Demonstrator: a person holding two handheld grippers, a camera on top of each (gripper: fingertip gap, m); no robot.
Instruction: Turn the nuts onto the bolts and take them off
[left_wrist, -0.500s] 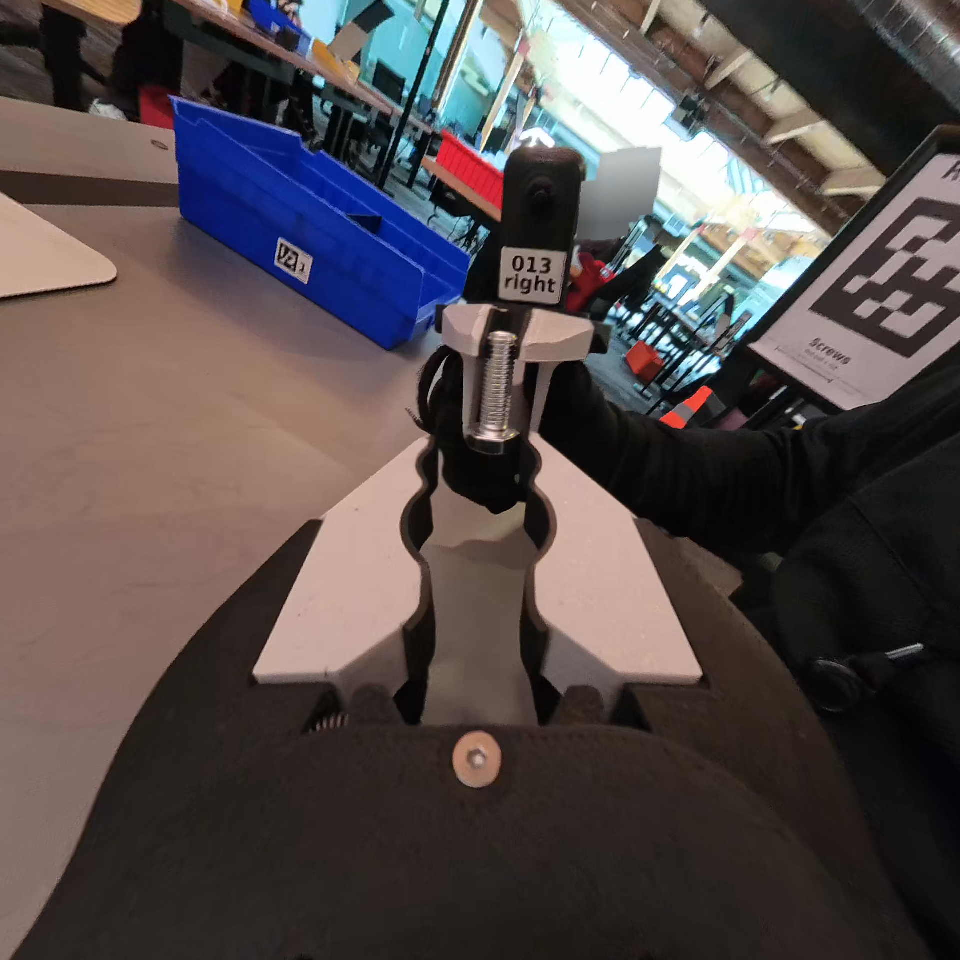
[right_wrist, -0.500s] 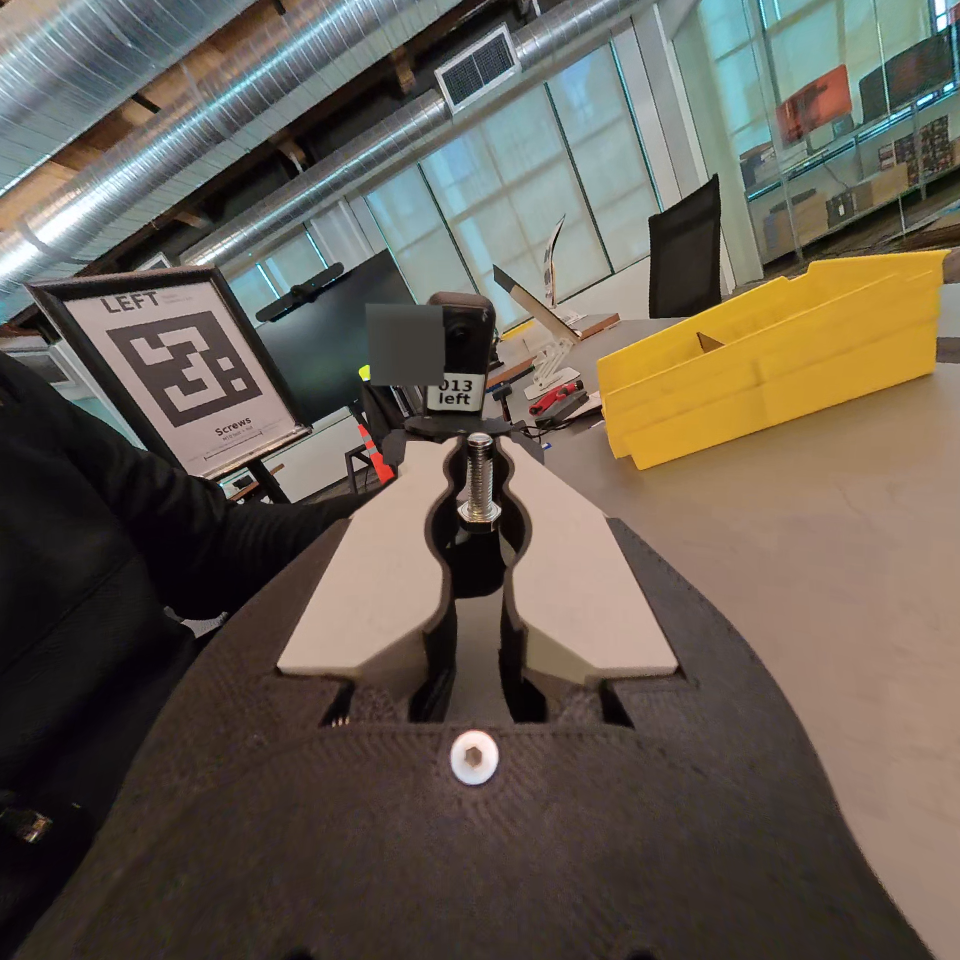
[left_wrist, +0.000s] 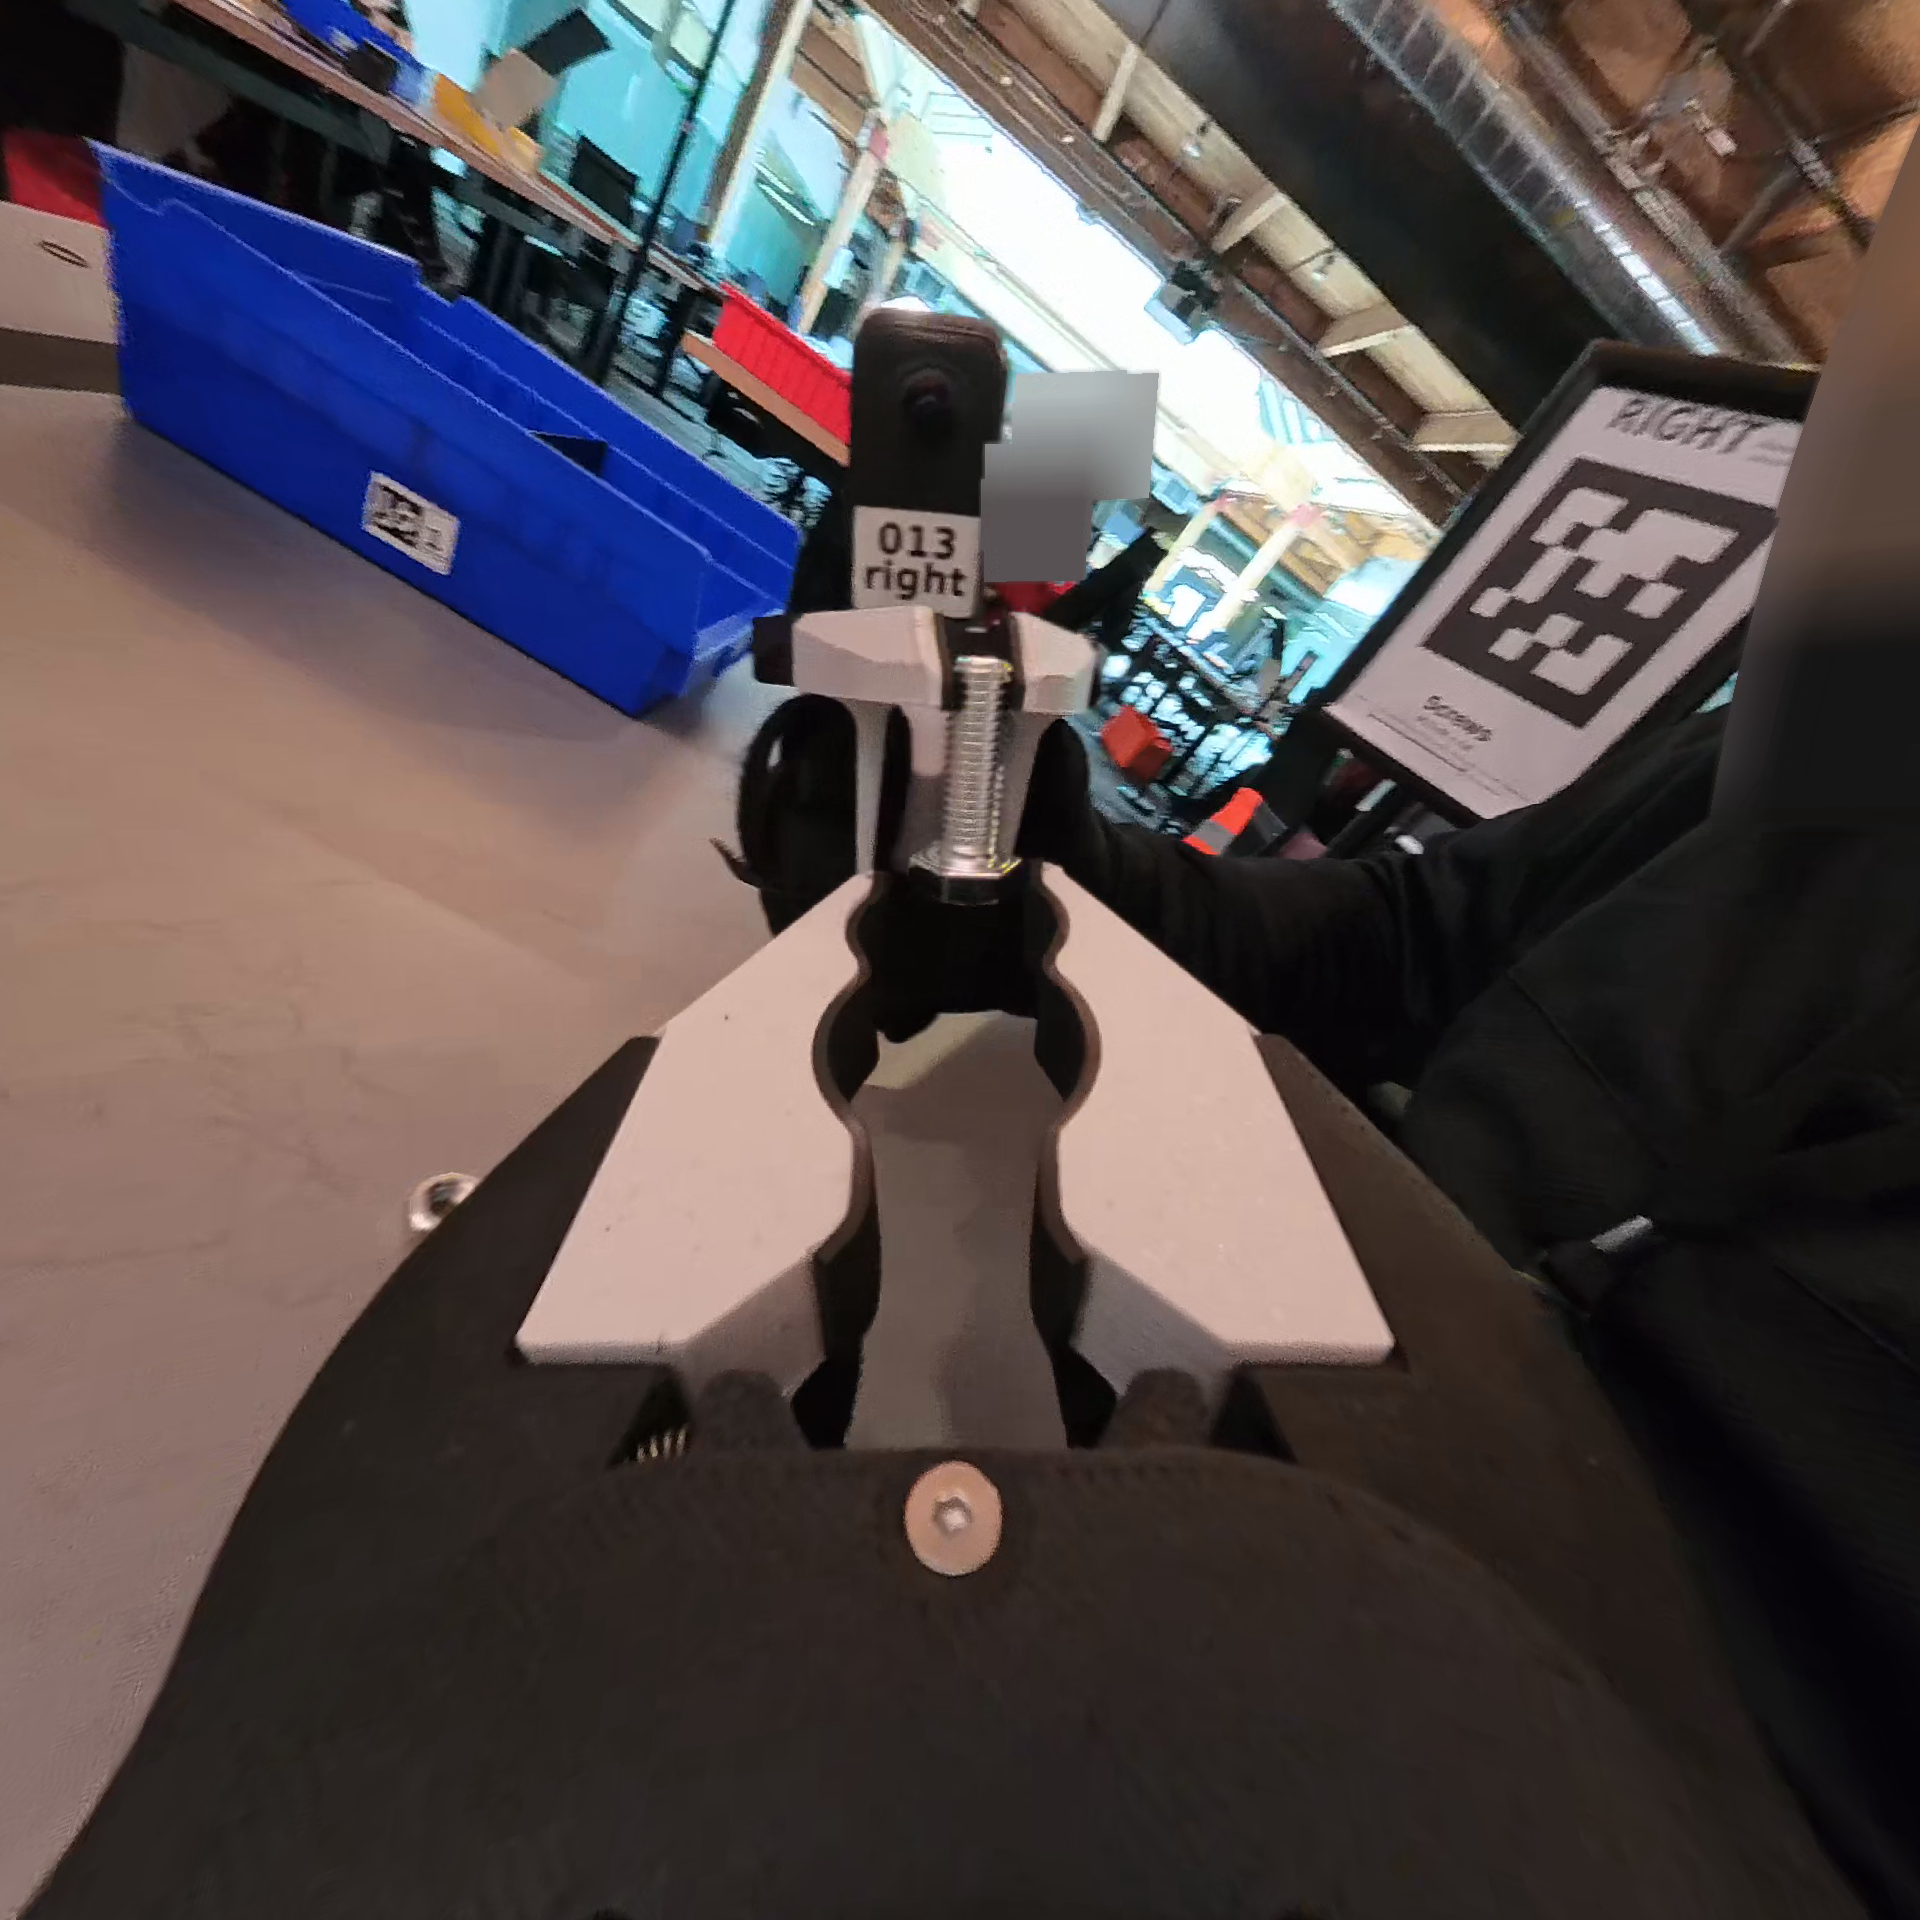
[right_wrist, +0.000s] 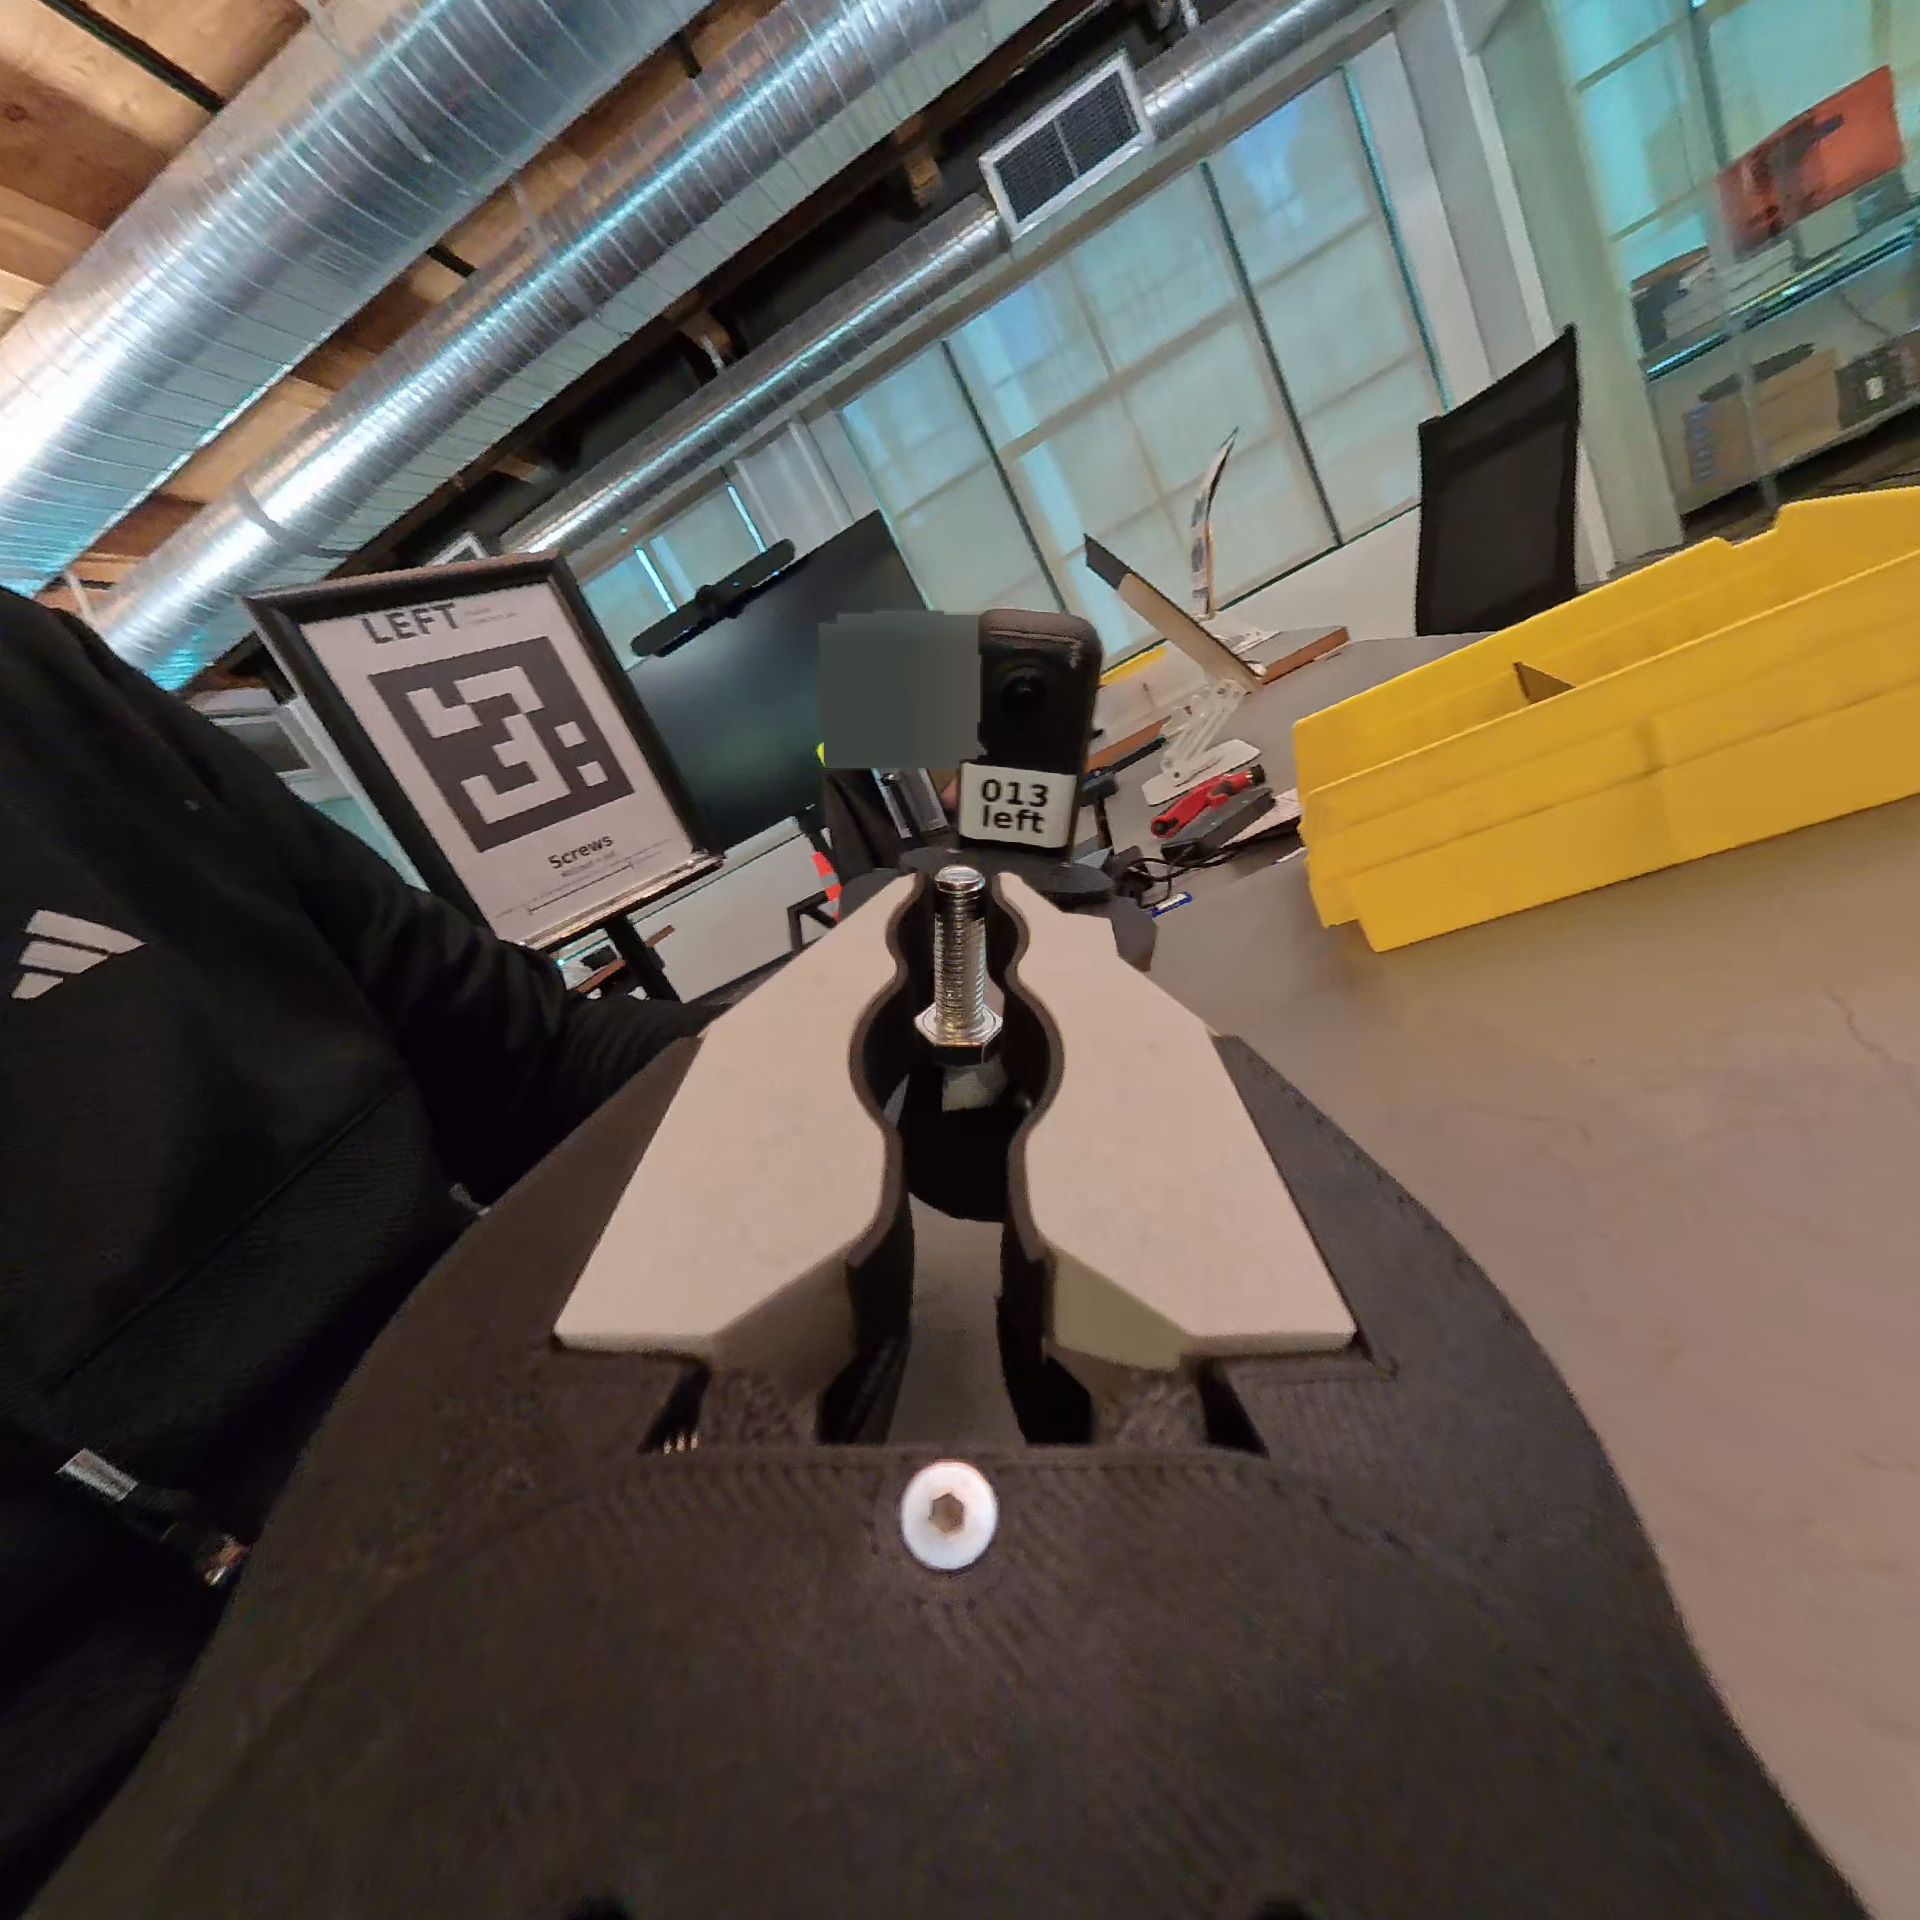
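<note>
A silver bolt (right_wrist: 958, 956) stands upright, tip up, clamped by its thread between my right gripper's fingertips (right_wrist: 958, 894). A nut (right_wrist: 958, 1029) sits low on the thread, just above the head. In the left wrist view the same bolt (left_wrist: 971, 758) hangs from the right gripper (left_wrist: 940, 665), which faces me. My left gripper (left_wrist: 956, 883) is open, its tips on either side of the nut (left_wrist: 966, 860) and head without visibly touching them. In the right wrist view the left gripper is mostly hidden behind the fingers.
A blue bin (left_wrist: 436, 447) stands at the back left of the grey table (left_wrist: 260, 883), and a small loose nut (left_wrist: 442, 1197) lies beside my left gripper. A yellow bin (right_wrist: 1621, 769) stands on the right. Framed marker signs (right_wrist: 488, 727) stand beside a person's black sleeve (left_wrist: 1299, 935). The grippers' ends are close to 4 centimeters from one another.
Both views have tilted a little, and the left gripper has shifted slightly around the bolt's lower end. The bolt stays in the right gripper with the nut at the same height.
</note>
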